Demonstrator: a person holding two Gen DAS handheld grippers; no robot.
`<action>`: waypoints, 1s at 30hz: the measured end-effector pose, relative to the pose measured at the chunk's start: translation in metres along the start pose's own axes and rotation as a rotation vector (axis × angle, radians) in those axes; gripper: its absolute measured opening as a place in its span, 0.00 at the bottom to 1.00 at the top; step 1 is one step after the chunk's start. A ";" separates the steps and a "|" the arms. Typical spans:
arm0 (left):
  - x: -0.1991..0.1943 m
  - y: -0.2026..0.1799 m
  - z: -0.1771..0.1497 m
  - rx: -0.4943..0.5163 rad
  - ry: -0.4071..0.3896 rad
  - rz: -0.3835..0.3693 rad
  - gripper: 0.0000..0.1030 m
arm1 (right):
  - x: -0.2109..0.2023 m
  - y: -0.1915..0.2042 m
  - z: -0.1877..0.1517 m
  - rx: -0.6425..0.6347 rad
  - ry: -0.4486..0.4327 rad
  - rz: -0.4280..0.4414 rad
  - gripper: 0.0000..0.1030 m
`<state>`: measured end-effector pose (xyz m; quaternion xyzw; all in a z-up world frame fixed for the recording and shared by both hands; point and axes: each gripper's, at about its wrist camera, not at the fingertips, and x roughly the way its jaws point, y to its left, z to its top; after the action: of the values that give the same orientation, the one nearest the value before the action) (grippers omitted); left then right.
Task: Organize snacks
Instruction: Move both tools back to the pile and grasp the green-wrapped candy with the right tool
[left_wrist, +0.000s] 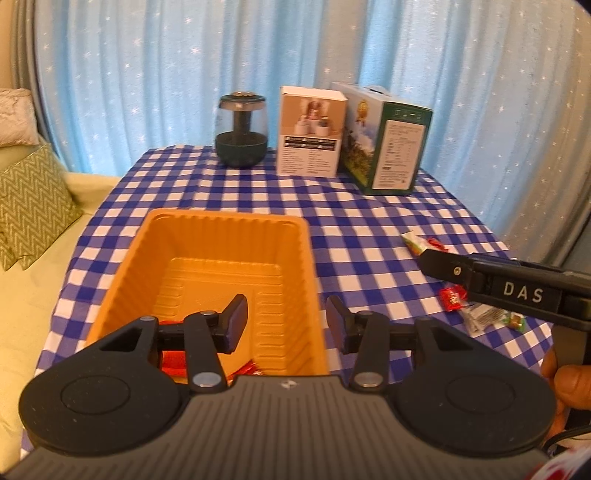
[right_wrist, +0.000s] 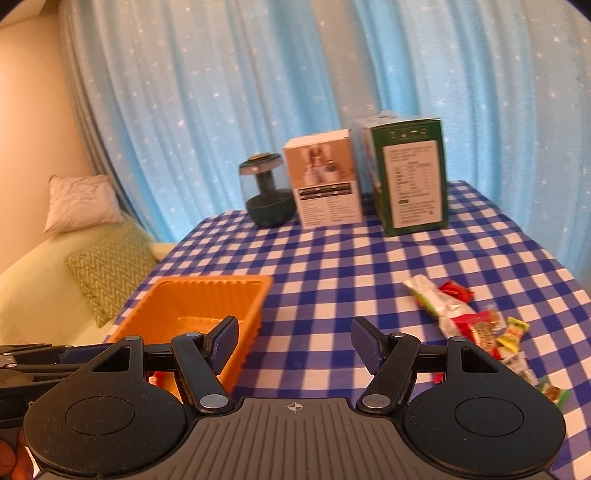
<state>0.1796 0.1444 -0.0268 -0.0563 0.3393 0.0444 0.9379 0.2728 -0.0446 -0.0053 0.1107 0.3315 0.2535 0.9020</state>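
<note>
An orange plastic tray (left_wrist: 221, 236) sits on the blue checked tablecloth; it also shows in the right wrist view (right_wrist: 207, 291). Red wrapped snacks (left_wrist: 245, 369) lie at its near end, partly hidden by my left gripper (left_wrist: 286, 325), which is open and empty over the tray's right wall. A pile of wrapped snacks (right_wrist: 476, 328) lies on the cloth at the right; it also shows in the left wrist view (left_wrist: 476, 310). My right gripper (right_wrist: 293, 345) is open and empty above bare cloth between tray and pile. Its body (left_wrist: 517, 286) shows in the left view.
At the back of the table stand a dark green glass jar (left_wrist: 242, 133), a white box (left_wrist: 312, 131) and a green box (left_wrist: 388, 140). A sofa with cushions (left_wrist: 33, 199) is to the left. A blue star curtain hangs behind.
</note>
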 end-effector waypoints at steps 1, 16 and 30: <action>0.001 -0.004 0.001 0.003 -0.001 -0.005 0.43 | -0.002 -0.003 0.001 0.006 -0.001 -0.007 0.66; 0.022 -0.065 0.012 0.054 -0.002 -0.102 0.47 | -0.035 -0.079 0.003 0.061 -0.021 -0.153 0.66; 0.051 -0.124 0.005 0.133 0.026 -0.207 0.53 | -0.068 -0.163 -0.020 0.071 0.034 -0.287 0.66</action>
<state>0.2373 0.0243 -0.0466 -0.0292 0.3460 -0.0760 0.9347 0.2781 -0.2179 -0.0432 0.0899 0.3677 0.1119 0.9188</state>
